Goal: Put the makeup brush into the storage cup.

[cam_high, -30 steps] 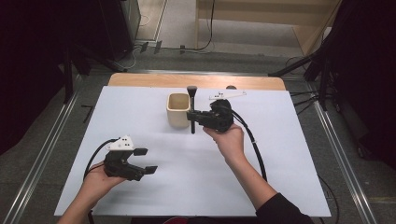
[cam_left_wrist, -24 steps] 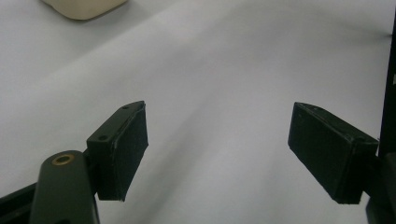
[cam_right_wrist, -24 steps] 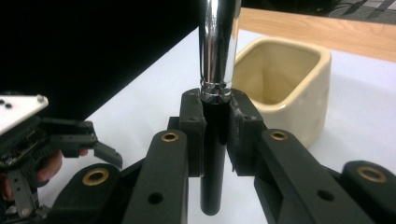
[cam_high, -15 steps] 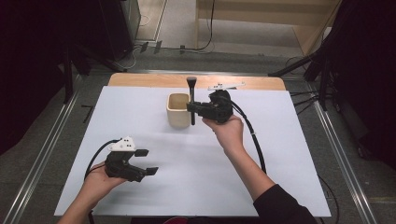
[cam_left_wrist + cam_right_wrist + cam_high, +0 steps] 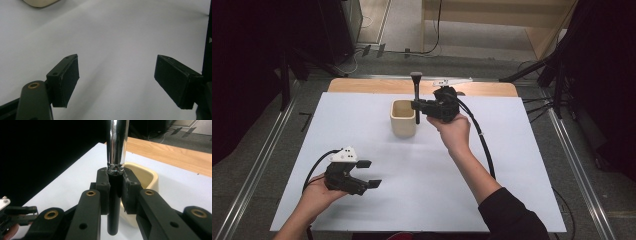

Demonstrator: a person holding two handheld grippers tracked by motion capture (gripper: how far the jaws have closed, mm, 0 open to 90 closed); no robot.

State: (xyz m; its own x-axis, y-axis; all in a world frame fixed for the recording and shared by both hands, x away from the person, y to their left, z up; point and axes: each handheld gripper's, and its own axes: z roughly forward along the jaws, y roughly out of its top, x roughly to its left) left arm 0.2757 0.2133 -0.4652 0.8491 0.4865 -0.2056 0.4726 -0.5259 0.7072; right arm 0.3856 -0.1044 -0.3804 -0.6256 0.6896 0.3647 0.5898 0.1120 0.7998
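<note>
My right gripper [image 5: 418,106] clenches the brush [image 5: 416,95] upright beside the cup [image 5: 402,119]; left gripper [image 5: 368,174] released, fingers wide over the counter [image 5: 512,150].

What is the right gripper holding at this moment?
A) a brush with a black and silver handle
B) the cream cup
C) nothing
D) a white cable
A: the right gripper has its jaws shut on the upright brush, beside the cream cup.
</note>
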